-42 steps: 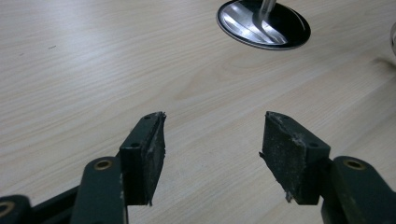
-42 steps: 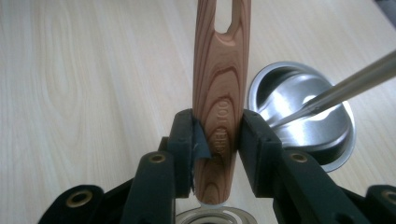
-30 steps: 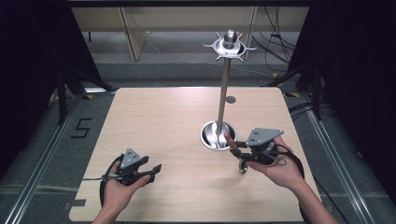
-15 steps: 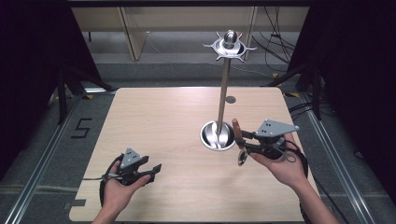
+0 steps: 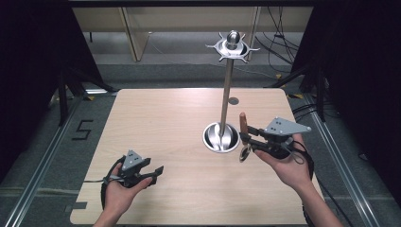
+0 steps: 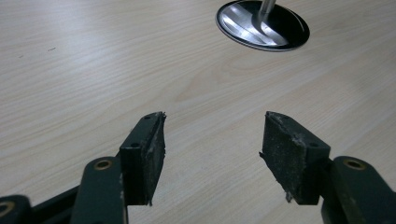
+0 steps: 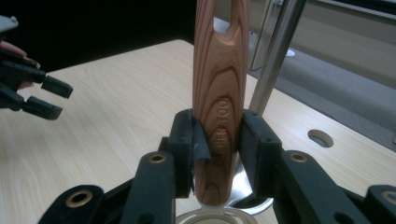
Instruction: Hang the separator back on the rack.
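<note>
Nearest the person, the left gripper (image 5: pixel 152 174) rests low over the front-left part of the pale wooden table (image 5: pixel 161 123), held in the left hand (image 5: pixel 118 195), its two black jaws standing well apart with only bare tabletop between them; its pads (image 6: pixel 149 156) look worn and frayed at the edges. Farther in and to the right, the right hand (image 5: pixel 289 166) holds the right gripper (image 5: pixel 244 138) raised above the table, its jaws clamped on the brown wooden handle (image 7: pixel 219 100) of a utensil that stands roughly upright. The handle has a hanging slot near its top, and a shiny metal part (image 5: pixel 244 153) hangs below the jaws, though its shape is too small to make out, perhaps a strainer or spoon head. Just left of that gripper sits the round, polished steel base (image 5: pixel 221 138) of a utensil stand, from which a slim metal pole (image 5: pixel 227 90) rises to a star-shaped ring of hooks (image 5: pixel 232 46) topped by a ball knob. Beyond the pole, a small round hole (image 5: pixel 233 100) sits in the tabletop.
</note>
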Available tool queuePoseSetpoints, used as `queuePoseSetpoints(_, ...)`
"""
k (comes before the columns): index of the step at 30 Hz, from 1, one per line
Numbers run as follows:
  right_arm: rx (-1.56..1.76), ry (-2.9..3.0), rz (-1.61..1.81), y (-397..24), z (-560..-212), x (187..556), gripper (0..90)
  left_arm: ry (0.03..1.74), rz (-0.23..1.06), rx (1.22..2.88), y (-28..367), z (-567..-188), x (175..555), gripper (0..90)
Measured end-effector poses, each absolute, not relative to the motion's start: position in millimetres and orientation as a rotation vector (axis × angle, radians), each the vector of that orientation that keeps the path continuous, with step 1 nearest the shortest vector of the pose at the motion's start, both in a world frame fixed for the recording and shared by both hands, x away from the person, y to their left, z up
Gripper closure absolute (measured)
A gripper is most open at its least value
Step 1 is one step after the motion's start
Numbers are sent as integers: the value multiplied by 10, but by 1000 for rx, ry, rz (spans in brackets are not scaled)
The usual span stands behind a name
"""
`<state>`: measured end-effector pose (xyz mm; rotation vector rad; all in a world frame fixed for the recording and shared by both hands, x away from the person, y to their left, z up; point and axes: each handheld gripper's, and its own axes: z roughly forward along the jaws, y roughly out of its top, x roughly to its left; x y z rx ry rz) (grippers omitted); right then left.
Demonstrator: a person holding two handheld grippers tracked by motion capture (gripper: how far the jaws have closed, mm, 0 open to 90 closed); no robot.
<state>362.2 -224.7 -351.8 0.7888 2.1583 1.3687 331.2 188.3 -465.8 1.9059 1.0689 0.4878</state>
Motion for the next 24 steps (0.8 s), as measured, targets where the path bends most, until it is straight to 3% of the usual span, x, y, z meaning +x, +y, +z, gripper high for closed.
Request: queuePoseSetpoints(24, 862, 2077, 1417, -2273, -3357, 3610, 685, 1068, 493, 1910, 1886, -4647, 3310, 386)
